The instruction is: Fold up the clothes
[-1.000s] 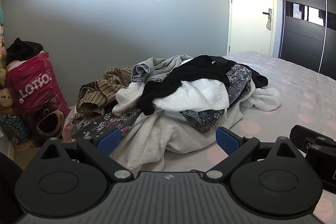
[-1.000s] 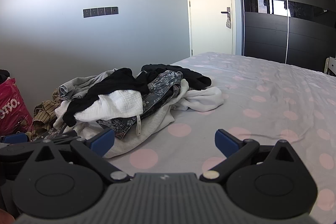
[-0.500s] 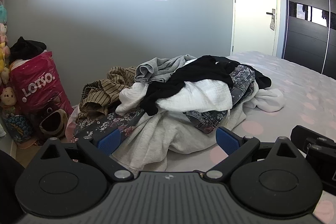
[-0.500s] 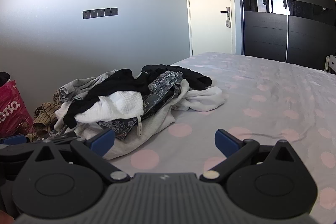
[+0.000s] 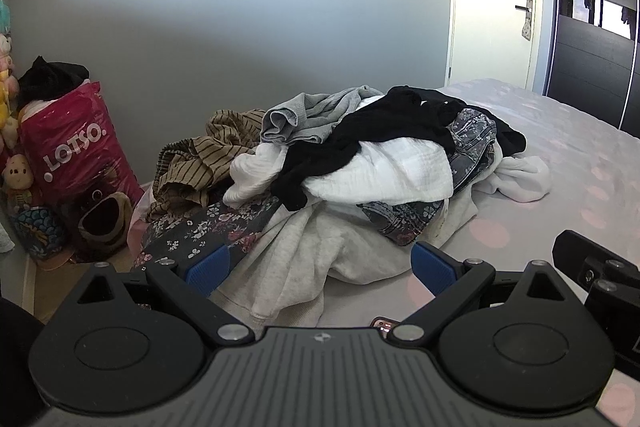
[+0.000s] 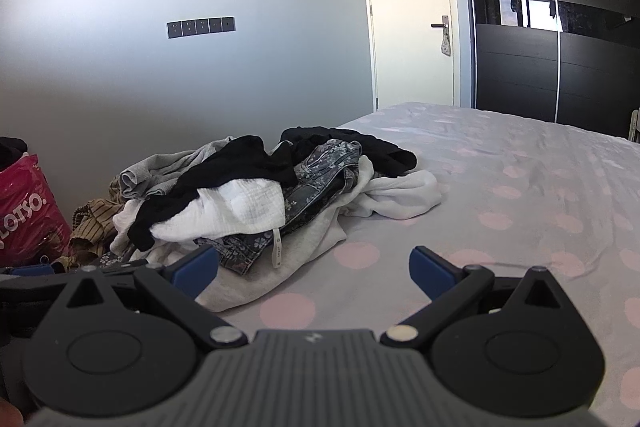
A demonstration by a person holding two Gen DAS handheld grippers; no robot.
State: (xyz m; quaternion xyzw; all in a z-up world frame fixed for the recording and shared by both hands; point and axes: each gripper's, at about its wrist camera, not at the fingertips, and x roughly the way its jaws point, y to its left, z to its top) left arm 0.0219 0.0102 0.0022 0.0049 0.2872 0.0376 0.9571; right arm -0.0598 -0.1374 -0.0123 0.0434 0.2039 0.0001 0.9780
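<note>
The heap of clothes (image 5: 360,179) lies tangled at the bed's (image 6: 520,195) near left corner, straight ahead of the empty, spread-fingered left gripper (image 5: 320,267), nearer than the equally spread right gripper (image 6: 314,263).

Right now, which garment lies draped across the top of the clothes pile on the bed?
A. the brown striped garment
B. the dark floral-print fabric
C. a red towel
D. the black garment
D: the black garment sprawls over the white crinkled cloth at the top of the pile, while the brown striped garment and the dark floral-print fabric sit low at the pile's left edge.
</note>
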